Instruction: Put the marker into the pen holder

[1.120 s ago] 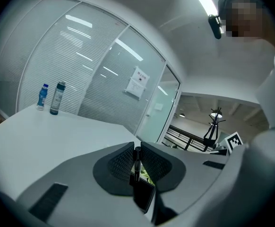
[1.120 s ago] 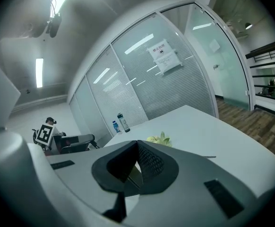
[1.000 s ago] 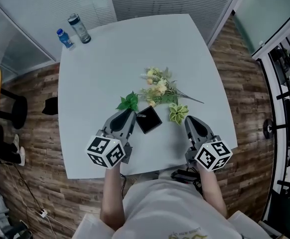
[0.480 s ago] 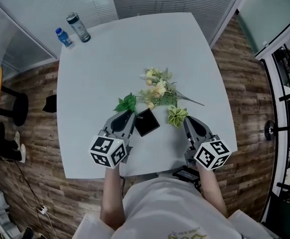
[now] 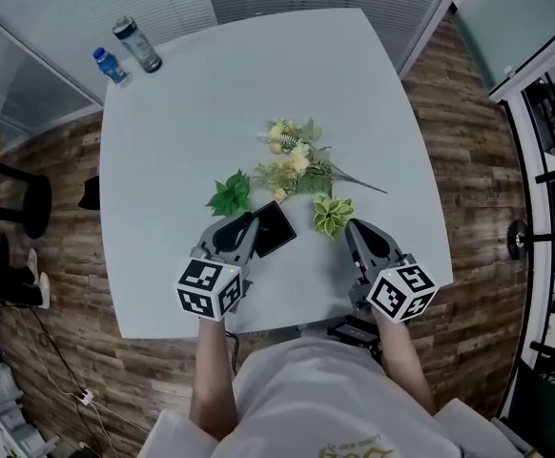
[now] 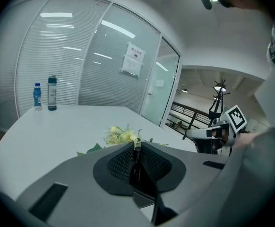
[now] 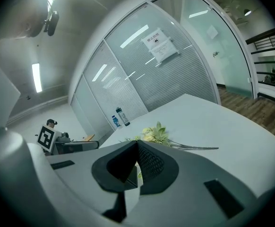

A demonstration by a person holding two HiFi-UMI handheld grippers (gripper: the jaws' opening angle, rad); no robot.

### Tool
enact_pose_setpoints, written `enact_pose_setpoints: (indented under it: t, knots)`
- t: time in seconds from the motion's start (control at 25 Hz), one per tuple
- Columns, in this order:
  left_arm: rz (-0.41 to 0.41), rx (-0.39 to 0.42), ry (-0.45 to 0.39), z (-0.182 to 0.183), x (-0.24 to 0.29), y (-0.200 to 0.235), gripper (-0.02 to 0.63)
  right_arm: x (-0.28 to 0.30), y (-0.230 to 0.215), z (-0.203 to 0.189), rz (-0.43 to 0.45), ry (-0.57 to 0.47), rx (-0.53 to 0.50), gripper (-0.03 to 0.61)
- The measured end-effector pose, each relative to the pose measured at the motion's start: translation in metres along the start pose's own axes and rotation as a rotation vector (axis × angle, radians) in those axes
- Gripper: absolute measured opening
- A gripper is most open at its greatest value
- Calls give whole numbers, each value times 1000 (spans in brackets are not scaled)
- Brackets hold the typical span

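My left gripper (image 5: 250, 221) is shut on a thin black marker (image 6: 137, 162), which stands upright between the ribbed pads in the left gripper view. In the head view its tip sits at the left edge of the black square pen holder (image 5: 274, 227), which lies near the table's front edge. The marker itself is hidden in the head view. My right gripper (image 5: 352, 227) hovers to the right of the holder, its jaws meeting at the tip (image 7: 137, 143) with nothing held. A dark piece of the holder (image 7: 132, 176) shows through the gap below.
Artificial flowers (image 5: 292, 160), a green leaf sprig (image 5: 227, 197) and a pale green rosette (image 5: 333, 215) lie just behind the holder on the white table (image 5: 182, 122). Two bottles (image 5: 136, 44) stand at the far left corner. The front table edge is close under both grippers.
The head camera has shifted, so the table slid left in view. The left gripper with the marker has come closer to the holder's left edge. The right gripper keeps its place.
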State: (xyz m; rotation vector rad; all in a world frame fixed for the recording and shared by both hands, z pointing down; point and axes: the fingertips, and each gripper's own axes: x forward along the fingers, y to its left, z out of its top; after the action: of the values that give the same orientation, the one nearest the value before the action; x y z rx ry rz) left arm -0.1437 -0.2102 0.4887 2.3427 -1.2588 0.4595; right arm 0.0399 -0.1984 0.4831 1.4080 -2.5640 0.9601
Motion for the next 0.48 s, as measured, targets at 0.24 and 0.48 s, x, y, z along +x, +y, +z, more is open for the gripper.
enact_pose_setpoints:
  t: [0.24,0.48]
  knots:
    - [2,-3,82,-17,10,0,48,2,-10,-5,0,14,13,16]
    - [8,8,138,-28,15,0,48,5,-19,-7,-7,20,19,16]
